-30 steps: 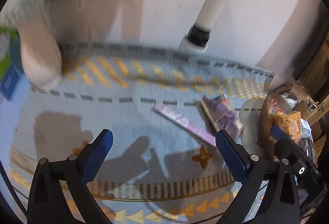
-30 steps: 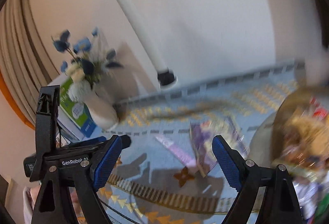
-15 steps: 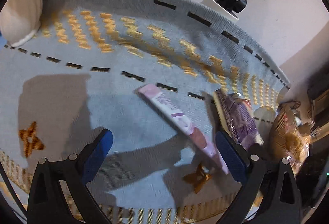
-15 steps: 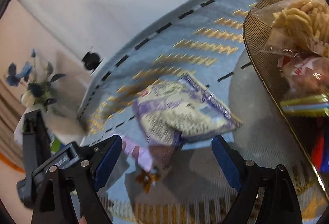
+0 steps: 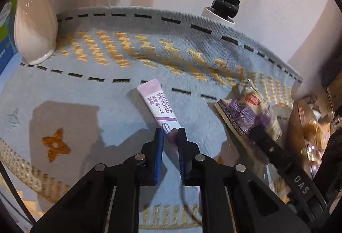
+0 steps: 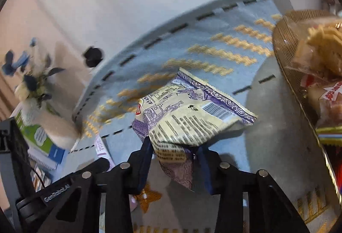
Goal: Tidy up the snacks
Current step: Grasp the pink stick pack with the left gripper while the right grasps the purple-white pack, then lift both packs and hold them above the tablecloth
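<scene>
A long pink-and-purple snack stick [image 5: 158, 105] lies on the blue patterned cloth [image 5: 85, 92]. My left gripper [image 5: 170, 133] is shut on the stick's near end. A cream-and-purple snack bag [image 6: 188, 113] is held by its lower corner in my right gripper [image 6: 174, 144], which is shut on it. The bag [image 5: 250, 113] also shows at the right of the left wrist view, with the right gripper's black arm [image 5: 277, 158] over it. A woven basket [image 6: 286, 66] with several packed snacks stands at the right. The stick [image 6: 101, 146] shows at the left of the right wrist view.
A white vase [image 5: 34, 27] with blue flowers [image 6: 32, 79] stands at the back left beside green-and-blue booklets [image 6: 40, 136]. A white lamp post with a black collar [image 5: 225, 4] stands behind the cloth against the wall. The basket [image 5: 310, 126] sits at the cloth's right edge.
Both grippers have come down and closed: the left on the pink stick's near end, the right on the purple bag's corner. Both were open half a second ago.
</scene>
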`<action>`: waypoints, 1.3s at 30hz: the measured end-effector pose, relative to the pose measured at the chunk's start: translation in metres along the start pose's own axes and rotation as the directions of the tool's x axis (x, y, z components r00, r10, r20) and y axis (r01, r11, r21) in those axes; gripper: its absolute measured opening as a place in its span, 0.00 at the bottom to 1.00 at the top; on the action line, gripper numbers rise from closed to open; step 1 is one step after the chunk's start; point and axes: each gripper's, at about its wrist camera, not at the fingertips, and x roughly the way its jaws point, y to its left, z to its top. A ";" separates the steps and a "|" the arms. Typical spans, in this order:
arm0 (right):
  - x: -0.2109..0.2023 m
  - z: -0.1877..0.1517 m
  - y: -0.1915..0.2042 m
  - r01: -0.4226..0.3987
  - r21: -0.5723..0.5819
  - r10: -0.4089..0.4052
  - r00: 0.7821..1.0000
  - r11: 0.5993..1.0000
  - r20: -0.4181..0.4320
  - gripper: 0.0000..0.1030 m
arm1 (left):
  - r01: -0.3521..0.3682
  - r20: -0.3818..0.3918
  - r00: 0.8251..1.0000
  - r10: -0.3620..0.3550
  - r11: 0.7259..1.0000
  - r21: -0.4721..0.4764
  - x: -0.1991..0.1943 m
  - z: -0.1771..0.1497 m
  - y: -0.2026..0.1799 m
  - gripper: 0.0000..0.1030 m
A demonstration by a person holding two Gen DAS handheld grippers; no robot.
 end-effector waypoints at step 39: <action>-0.086 -0.070 -0.004 -0.052 -0.124 0.025 0.977 0.991 -0.212 0.90 | -0.025 -0.102 0.993 0.058 0.955 0.296 -0.036 -0.041 0.028 0.20</action>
